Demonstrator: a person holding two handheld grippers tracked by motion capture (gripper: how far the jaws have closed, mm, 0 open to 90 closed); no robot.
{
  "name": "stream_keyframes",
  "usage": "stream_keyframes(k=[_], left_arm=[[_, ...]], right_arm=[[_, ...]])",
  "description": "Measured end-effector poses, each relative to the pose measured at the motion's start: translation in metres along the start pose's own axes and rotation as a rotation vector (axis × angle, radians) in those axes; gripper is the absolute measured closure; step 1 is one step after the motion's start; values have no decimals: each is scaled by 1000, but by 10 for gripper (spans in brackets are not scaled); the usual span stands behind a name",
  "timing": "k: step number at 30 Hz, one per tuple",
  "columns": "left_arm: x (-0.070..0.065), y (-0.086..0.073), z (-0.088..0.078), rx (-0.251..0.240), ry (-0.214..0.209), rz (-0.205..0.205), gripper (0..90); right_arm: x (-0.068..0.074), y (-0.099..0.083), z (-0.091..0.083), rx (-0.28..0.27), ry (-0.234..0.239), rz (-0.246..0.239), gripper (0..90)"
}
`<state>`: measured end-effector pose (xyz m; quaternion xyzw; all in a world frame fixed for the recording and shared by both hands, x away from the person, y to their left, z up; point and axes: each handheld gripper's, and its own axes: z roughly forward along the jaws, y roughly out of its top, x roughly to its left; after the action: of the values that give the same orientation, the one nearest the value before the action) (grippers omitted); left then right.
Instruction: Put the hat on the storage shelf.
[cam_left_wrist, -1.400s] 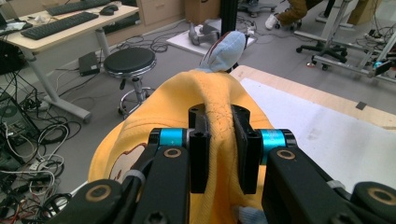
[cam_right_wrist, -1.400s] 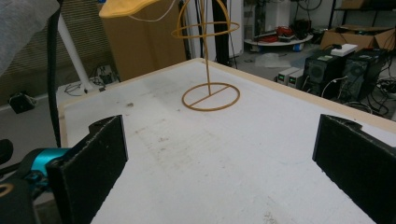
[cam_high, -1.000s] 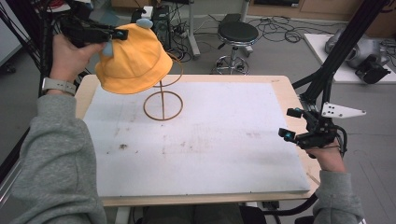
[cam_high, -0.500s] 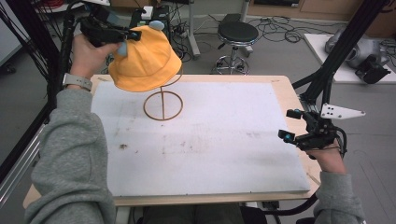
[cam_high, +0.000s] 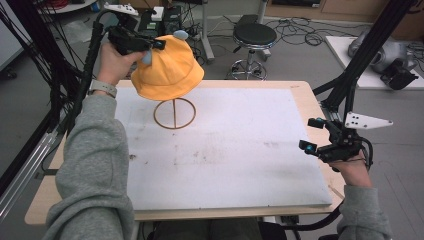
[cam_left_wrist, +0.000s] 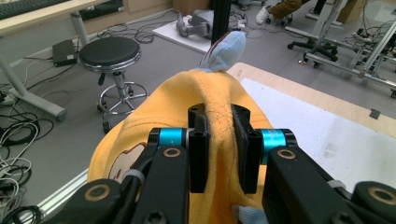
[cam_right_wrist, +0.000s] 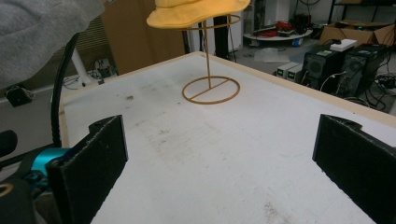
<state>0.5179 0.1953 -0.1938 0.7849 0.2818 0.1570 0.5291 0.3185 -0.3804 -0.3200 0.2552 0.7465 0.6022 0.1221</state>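
Clamped on a fold of the yellow hat's (cam_high: 167, 70) crown, the left tool (cam_left_wrist: 219, 140) was held above the wire stand (cam_high: 174, 113) near the counter's (cam_high: 240, 150) far left corner, so the hat could be lowered onto it, while the right tool (cam_high: 314, 136) was kept apart at the right edge.

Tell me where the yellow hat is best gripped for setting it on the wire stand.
Probably the crown's top, from above: the left gripper already pinches a fold there, so the yellow hat hangs brim down, open toward the wire stand.
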Motion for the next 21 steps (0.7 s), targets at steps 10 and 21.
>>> stream_keyframes(k=[10,21], left_arm=[[2,-10,20,31,16,-8,785],[7,-14,26,48,19,-17,782]], right_arm=[[1,1,-2,-7,2,-2,27],[0,0,0,10,-3,-11,27]])
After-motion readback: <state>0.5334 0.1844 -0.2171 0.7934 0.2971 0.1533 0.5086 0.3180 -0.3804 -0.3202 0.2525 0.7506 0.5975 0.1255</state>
